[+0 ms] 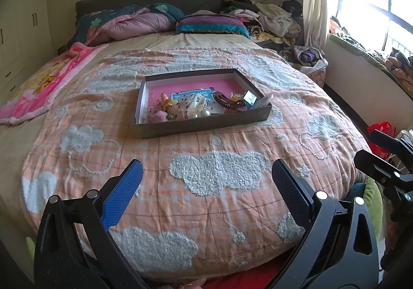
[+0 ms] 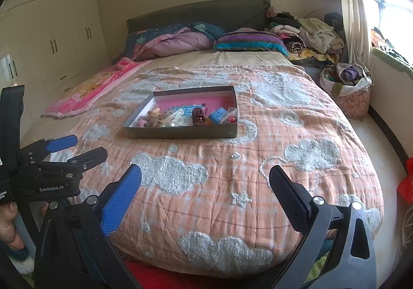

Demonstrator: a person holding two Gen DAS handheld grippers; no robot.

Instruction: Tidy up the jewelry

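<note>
Both tongs, left (image 1: 206,188) and right (image 2: 205,188), gape empty.

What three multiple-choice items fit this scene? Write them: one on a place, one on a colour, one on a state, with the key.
1. Where does the grey box sit?
A. on the windowsill
B. on the quilt
C. on the floor

2. What colour is the box's inner bottom?
A. pink
B. green
C. white

3. How are the left tongs?
A. shut on a hair claw
B. shut on nothing
C. open, holding nothing

Key: B, the box rests mid-bed on the orange cloud-patterned quilt; A, pink shows behind the trinkets and the brown hair claw; C, both fingers stand wide apart over bare quilt, like the right tongs.
</note>
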